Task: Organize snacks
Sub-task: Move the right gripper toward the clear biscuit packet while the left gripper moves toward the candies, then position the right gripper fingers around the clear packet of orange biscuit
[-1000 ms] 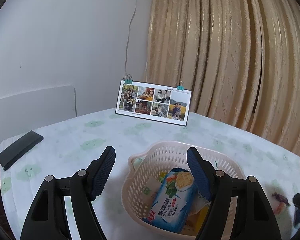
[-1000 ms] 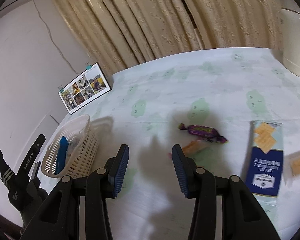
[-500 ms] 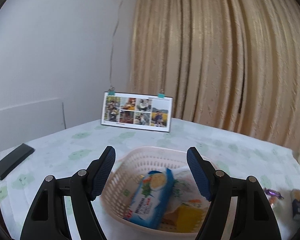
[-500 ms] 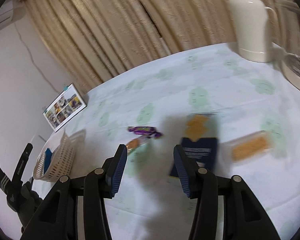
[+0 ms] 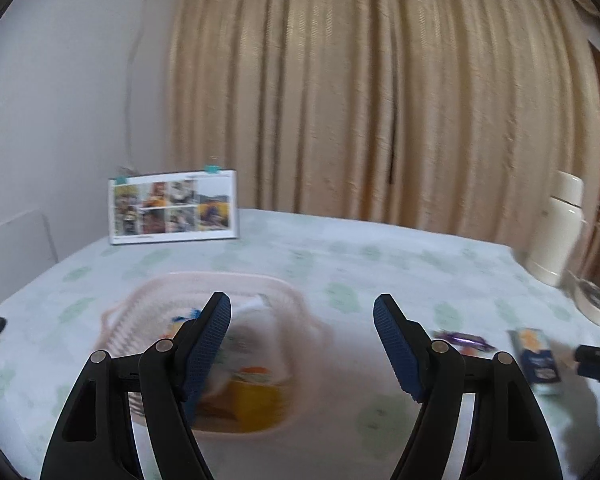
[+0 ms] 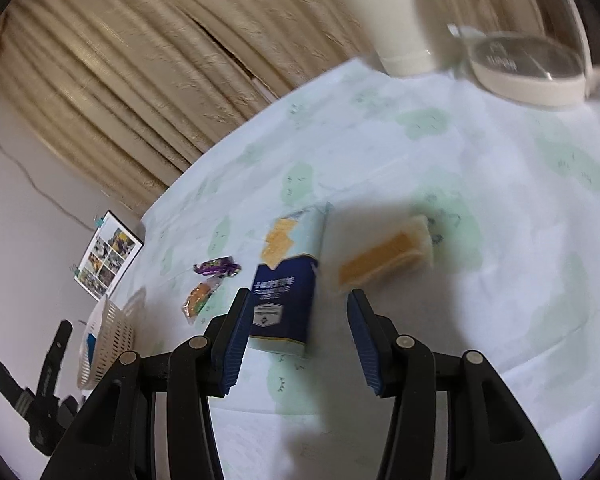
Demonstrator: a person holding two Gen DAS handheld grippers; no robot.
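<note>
Right wrist view shows the table [image 6: 480, 200] under a pale green-patterned cloth, and on it the loose snacks that are not yet in the basket [image 6: 108, 332], which stands toward the table's left edge with several packets already inside; the right gripper [image 6: 294, 332] has its jaws apart and empty, just above the dark blue cracker packet [image 6: 284, 300]; I judge this packet is the next pick, so the jaws should go down across its narrow width and close gently, because crackers break; the clear-wrapped orange wafer [image 6: 380, 264] lies just beside it and could be caught by the right finger; the orange snack [image 6: 200, 300] and the purple candy [image 6: 216, 267] lie nearer the basket; the left gripper [image 5: 302, 344] is also apart and empty beside the basket; a white jug [image 6: 388, 12] and a lidded dish [image 6: 532, 76] stand near the far edge, well apart; a photo card [image 5: 172, 208] stands at the far left corner.
</note>
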